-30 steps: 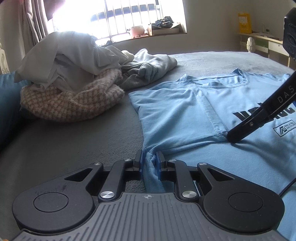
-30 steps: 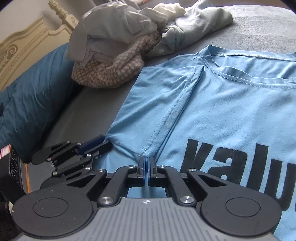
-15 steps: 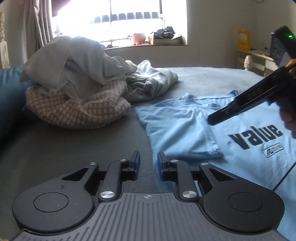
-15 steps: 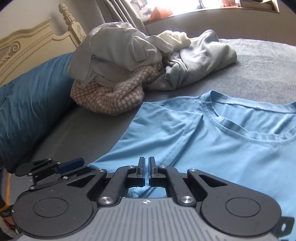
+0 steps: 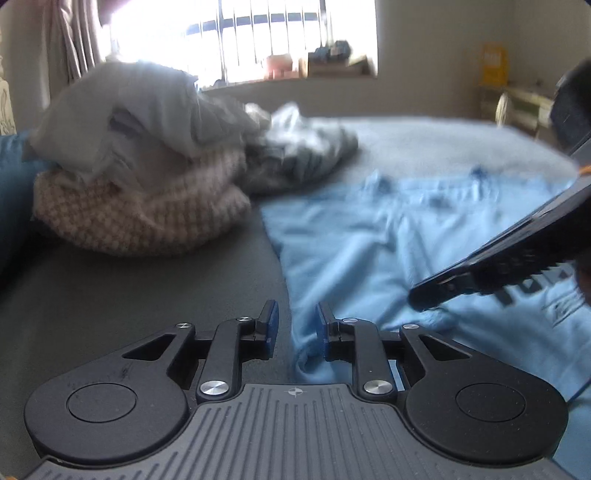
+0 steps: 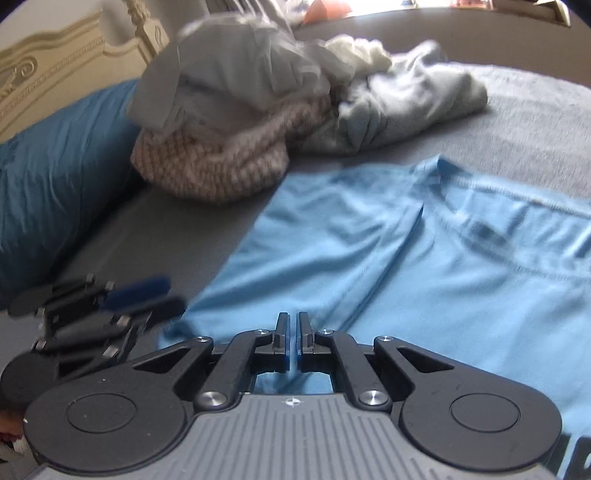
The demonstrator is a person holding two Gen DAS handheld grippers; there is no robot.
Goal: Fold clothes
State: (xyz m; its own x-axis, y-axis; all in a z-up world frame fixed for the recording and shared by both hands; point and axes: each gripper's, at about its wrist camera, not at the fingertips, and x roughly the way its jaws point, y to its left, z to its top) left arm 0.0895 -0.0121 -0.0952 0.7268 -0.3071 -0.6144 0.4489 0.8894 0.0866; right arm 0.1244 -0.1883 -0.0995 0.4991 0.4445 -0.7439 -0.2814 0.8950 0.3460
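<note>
**Both claws over the blue tee on the bed**

We see the left claw (image 5: pixel 294 326) w/ its blue pads apart by a modest gap. The hem edge of the light blue T-shirt (image 5: pixel 373 236) lies in that gap, close to the right pad, but we can't tell whether a pad touches it; nothing looks pinched. The right claw (image 6: pixel 293 341) has its fingers nearly together, only a thin slit btwn them. The shirt shows below and beyond that slit; whether any cloth is caught in it we can't tell.

The shirt lies spread on the grey bed (image 5: pixel 129 295), neck toward the far side, sleeve toward the left, black lettering at the near right. A pile of clothes (image 6: pixel 229 110) sits far left on the bed, apart from the shirt: pale grey pieces on top of a pink-and-white checked knit (image 5: pixel 140 218). A dark blue pillow (image 6: pixel 55 177) lies left of the pile, by a cream headboard (image 6: pixel 55 62).

Hard to read: both views are motion-blurred. In the left view the right claw comes in from the right edge as a dark bar above the shirt, its body cut off. The lettering is partly covered and cut by the frame. The window (image 5: pixel 258 33) is blown out by glare.
</note>
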